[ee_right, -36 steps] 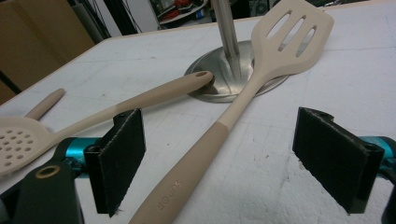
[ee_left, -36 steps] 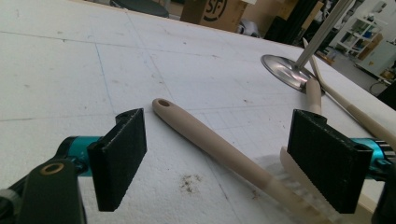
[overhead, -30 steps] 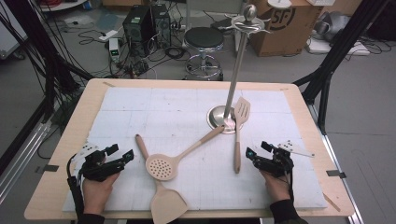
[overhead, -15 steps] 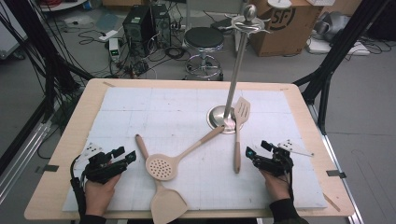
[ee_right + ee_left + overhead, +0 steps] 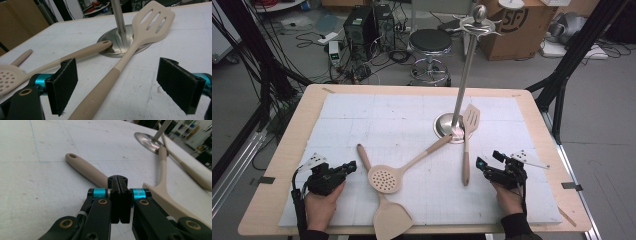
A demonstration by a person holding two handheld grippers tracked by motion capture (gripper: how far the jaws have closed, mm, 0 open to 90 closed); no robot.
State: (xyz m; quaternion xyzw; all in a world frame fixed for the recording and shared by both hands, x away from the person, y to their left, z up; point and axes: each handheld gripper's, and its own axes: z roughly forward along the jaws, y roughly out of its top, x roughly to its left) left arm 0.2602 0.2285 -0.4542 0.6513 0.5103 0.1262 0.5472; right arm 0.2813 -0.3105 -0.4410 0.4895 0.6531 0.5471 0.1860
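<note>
Left gripper (image 5: 346, 167) is held low over the near left of the white mat (image 5: 377, 115), jaws pressed together with nothing between them; they have just been closing. In the left gripper view the closed tips (image 5: 119, 200) are seen just short of the solid spatula's handle (image 5: 86, 170), which runs across ahead of them, apart from the pads. That solid spatula (image 5: 384, 215) lies near the front edge, its handle passing under the skimmer (image 5: 387, 179). The skimmer's handle end rests on the steel base of the utensil stand (image 5: 451, 125). Right gripper (image 5: 484, 167) is held at the near right, jaws spread wide. In the right gripper view the slotted spatula (image 5: 150, 23) lies between the two open pads (image 5: 65, 83), untouched by either, its head leaning on the stand's base, its handle pointing back toward the gripper.
</note>
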